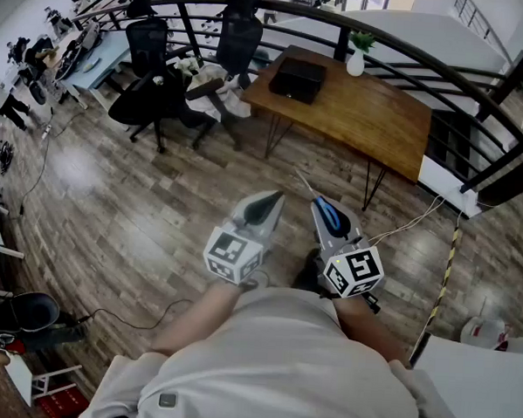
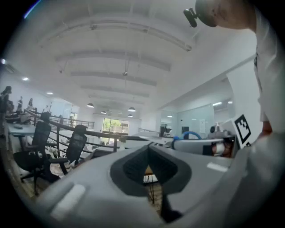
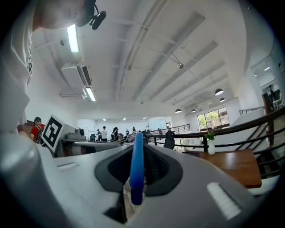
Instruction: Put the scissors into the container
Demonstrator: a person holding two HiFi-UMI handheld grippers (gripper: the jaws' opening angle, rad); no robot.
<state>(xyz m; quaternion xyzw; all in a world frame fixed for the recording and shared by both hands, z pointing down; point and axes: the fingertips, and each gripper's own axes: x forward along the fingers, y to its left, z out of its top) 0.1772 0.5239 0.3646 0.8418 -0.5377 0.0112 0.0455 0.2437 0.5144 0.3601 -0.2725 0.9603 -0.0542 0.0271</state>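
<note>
Already in the grip: scissors held in the air, container not yet identified

The right gripper [image 3: 136,180] has its jaws drawn narrow and pressed on the scissors [image 3: 136,164]. The blue handle loop stands edge-on between the pads, and in the head view the thin metal blades point forward, past the jaw tips. The left gripper [image 2: 149,173] has its jaws together, with nothing between them. Both grippers are held level, side by side, in front of the person's chest and above the wooden floor.

So the scissors are in the air, well apart from the wooden table [image 1: 363,113]. A black box [image 1: 296,79] stands on this table, but I cannot tell if it is the container.

I judge the scissors to be light and stiff, not fragile. The plastic handle looks smooth, so it may turn or slip a little between the pads if the gripper swings fast. The two halves turn on a joint and could fall open. The hold on the handle seems right: the pointed blades are free to go into the container first
</note>
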